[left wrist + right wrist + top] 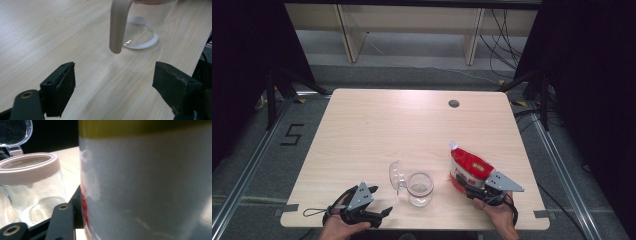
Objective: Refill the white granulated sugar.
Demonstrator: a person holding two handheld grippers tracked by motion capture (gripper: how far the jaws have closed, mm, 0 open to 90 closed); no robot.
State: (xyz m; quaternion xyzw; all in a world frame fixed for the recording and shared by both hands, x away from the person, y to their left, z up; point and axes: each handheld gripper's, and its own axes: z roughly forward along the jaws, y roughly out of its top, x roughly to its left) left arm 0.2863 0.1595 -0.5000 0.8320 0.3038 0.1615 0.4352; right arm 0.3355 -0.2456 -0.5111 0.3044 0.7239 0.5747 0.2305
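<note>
Jar point(420, 188) lid already open; right claw point(476, 191) clamps the red pouch point(468, 169) at its 3 o'clock, unpoured; left claw point(373, 202) wide, empty.

Left tongs point(379, 212) agape — right tongs point(468, 189) clamped

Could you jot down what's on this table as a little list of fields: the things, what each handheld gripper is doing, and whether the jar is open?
Surface: light wooden table
Jar: clear glass jar with a pinkish rim, near the front edge
Lid: clear hinged lid, flipped open
Pouch: red and white spouted pouch, to the right of the jar
Left gripper: jaws open, nothing between them
Right gripper: around the pouch's lower end; grip unclear
</note>
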